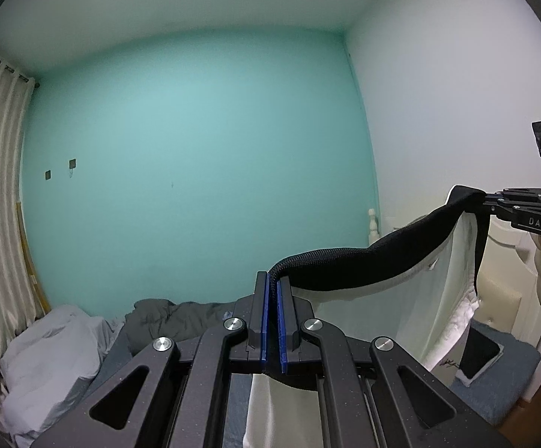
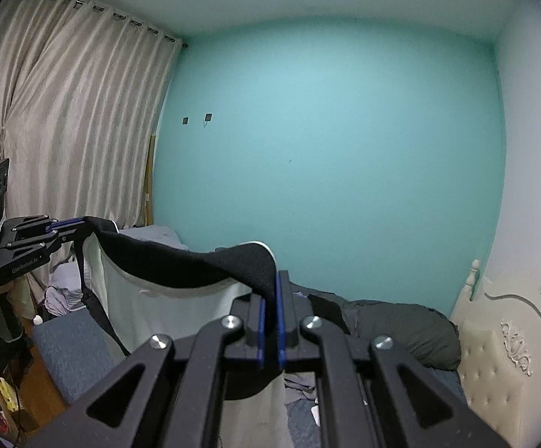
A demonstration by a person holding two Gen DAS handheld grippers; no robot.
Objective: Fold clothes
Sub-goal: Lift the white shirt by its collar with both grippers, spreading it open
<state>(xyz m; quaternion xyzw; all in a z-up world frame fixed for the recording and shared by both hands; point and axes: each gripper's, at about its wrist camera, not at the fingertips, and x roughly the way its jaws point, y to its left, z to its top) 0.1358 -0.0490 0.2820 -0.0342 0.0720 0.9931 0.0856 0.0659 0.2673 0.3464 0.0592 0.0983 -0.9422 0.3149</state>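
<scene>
A teal wall (image 2: 326,149) stood ahead, cream curtains (image 2: 65,112) hung at its left, a dark duvet (image 2: 401,324) lay rumpled beside a white headboard (image 2: 494,354).

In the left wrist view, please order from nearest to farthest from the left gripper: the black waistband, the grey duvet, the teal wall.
1. Black waistband: clamped in the left gripper jaws.
2. Grey duvet: on the bed just beyond.
3. Teal wall: behind the bed, farthest.
</scene>
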